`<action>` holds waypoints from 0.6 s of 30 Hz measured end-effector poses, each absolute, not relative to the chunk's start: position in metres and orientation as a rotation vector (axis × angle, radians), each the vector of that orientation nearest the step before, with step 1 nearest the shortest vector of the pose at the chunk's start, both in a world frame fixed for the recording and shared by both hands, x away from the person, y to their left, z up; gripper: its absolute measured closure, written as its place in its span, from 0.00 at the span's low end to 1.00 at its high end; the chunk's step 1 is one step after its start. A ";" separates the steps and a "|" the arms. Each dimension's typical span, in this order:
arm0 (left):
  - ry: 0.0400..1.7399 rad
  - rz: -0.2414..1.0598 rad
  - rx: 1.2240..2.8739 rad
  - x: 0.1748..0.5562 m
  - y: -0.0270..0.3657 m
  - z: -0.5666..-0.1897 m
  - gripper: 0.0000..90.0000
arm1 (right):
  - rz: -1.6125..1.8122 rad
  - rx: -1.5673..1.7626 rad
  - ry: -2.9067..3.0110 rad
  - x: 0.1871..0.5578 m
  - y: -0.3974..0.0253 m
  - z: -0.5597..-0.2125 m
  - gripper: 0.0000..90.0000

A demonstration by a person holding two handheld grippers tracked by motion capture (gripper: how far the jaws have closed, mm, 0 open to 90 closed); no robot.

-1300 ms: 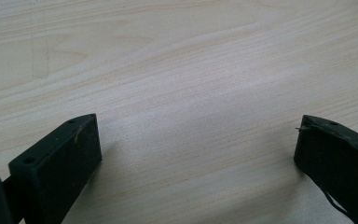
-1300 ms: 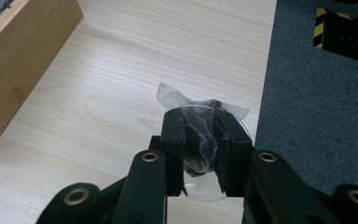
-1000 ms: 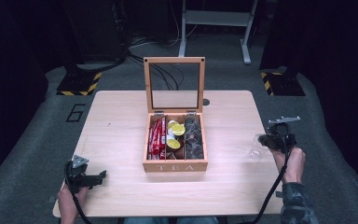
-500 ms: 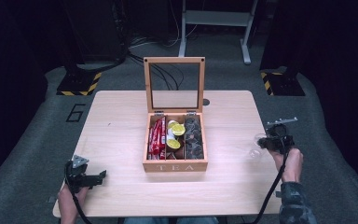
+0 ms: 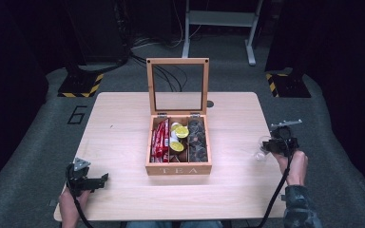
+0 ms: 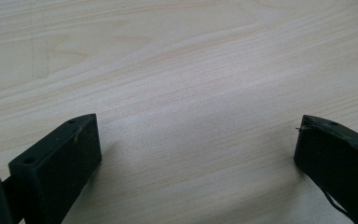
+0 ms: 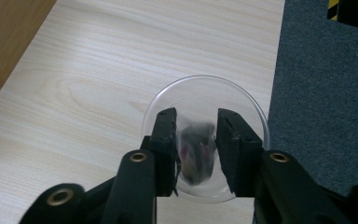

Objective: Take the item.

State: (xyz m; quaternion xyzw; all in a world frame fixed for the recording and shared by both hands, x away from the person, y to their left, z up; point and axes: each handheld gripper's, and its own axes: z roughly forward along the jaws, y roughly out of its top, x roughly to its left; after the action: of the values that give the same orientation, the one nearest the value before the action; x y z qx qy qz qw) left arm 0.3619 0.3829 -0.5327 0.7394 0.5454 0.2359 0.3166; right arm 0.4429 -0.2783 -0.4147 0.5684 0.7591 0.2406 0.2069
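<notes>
Your right hand-held gripper holds a small dark packet clenched between its jaws directly above a clear round dish at the bench's right edge, while your left hand-held gripper rests released, well apart from the tea box.

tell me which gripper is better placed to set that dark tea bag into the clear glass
Right. The right gripper already holds the dark tea bag between its jaws directly over the clear glass near the table's right edge. The left gripper sits open and empty at the front left corner.
</notes>
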 end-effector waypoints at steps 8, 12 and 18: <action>1.435 0.622 1.947 0.362 0.383 -0.533 0.00 | 0.717 1.535 2.107 0.435 -0.273 -0.408 0.42; 1.435 0.622 1.942 0.363 0.383 -0.533 0.00 | 0.776 1.483 2.138 0.422 -0.265 -0.401 0.28; 1.435 0.623 1.943 0.362 0.383 -0.533 0.00 | 0.860 1.389 2.147 0.403 -0.252 -0.392 0.14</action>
State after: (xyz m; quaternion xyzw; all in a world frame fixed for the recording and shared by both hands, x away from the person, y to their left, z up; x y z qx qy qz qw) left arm 0.3624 0.3827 -0.5329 0.7387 0.5452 0.2368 0.3179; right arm 0.4032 -0.2515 -0.3924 0.5023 0.7763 0.3111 0.2198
